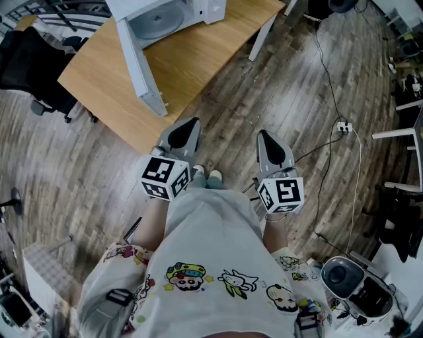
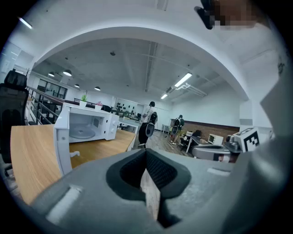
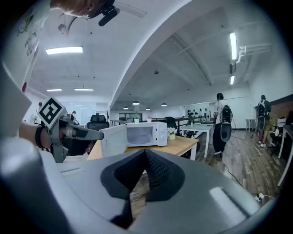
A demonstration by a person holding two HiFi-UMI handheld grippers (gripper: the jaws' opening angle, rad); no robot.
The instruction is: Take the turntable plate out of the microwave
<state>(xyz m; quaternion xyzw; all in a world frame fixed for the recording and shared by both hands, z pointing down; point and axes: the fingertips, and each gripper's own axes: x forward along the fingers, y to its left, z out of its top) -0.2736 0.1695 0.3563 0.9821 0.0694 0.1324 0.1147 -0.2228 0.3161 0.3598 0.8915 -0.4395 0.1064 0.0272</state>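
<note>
A white microwave (image 1: 165, 16) stands on a wooden table (image 1: 192, 66), its door (image 1: 140, 69) swung wide open. The grey turntable plate (image 1: 156, 24) lies inside the cavity. From the left gripper view the microwave (image 2: 87, 123) is ahead to the left, with the plate (image 2: 81, 133) on its floor. From the right gripper view the microwave (image 3: 143, 134) sits at middle distance. My left gripper (image 1: 192, 125) and right gripper (image 1: 263, 135) are held in front of my body, short of the table edge. Both are shut with nothing in them, well away from the microwave.
A black office chair (image 1: 30, 63) stands left of the table. Cables and a power strip (image 1: 344, 127) lie on the wooden floor to the right. A grey appliance (image 1: 344, 277) sits at the lower right. People (image 2: 149, 121) stand among desks far off.
</note>
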